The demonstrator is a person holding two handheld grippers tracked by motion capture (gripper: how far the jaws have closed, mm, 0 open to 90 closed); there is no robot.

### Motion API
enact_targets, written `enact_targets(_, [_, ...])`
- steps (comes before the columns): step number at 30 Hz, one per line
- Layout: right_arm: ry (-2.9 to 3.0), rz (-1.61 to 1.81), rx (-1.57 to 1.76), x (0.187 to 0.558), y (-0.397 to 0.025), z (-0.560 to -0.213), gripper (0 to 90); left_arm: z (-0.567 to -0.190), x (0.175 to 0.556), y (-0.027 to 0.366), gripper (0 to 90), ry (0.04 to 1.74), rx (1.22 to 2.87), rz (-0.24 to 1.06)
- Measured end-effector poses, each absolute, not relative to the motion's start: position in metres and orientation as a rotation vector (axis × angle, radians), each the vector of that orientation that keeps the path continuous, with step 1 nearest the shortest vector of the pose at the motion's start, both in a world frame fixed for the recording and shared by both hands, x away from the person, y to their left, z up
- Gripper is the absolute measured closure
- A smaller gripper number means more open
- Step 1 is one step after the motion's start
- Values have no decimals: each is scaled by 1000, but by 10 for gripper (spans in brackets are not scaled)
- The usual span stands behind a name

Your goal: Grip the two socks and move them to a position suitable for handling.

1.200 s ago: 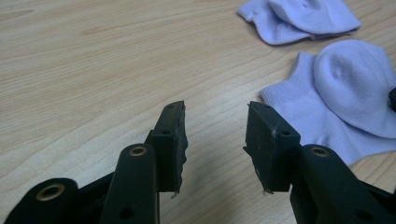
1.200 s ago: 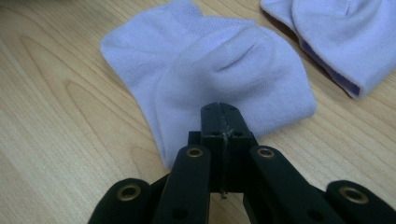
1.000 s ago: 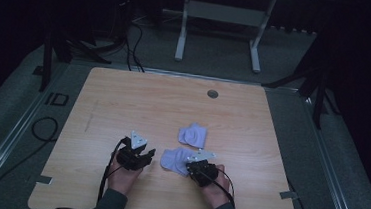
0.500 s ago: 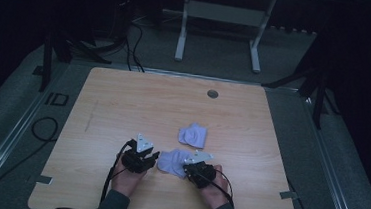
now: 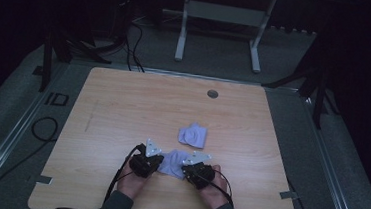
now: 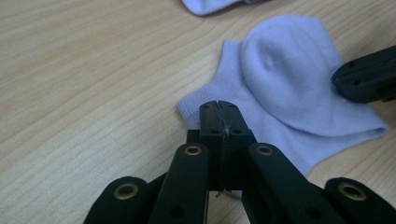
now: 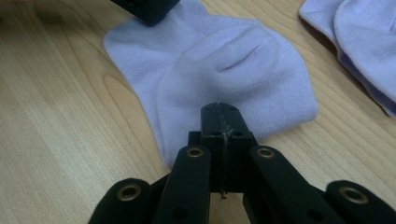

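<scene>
A person sits at a wooden table (image 5: 123, 109) and holds a black gripper in each hand. Between the two grippers, near the table's front edge, a small pale lilac sock (image 5: 173, 162) lies flat. A second sock (image 5: 193, 135) of the same colour lies folded just beyond it, apart from both grippers.

The left gripper (image 6: 219, 109) has its jaws pressed fully together. Its tip sits at the ribbed cuff end of the near sock, and whether fabric is pinched between the jaws cannot be told. The right gripper (image 7: 220, 112) is likewise closed tight, with its tip at the opposite edge of the sock, over the rounded toe or heel part; again, a pinch of cloth cannot be confirmed.

The sock looks light, soft and limp, a thin knit that would sag and fold when lifted. It is neither fragile nor slippery. The best holds appear to be the cuff edge and the far end, one per gripper, so the fabric stays stretched between them.
</scene>
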State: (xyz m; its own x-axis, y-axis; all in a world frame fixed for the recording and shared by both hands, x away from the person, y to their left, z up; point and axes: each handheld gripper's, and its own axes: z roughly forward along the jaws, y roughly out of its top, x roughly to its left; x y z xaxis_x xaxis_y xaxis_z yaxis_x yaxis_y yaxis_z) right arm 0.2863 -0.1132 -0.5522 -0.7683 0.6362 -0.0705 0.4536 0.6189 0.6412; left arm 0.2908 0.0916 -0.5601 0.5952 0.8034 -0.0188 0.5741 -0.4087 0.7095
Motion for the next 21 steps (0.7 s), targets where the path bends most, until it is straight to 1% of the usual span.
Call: enact_targets(21, [2573, 902, 891, 288, -116, -552, 899, -560, 289, 92, 898, 1089, 2141, 439])
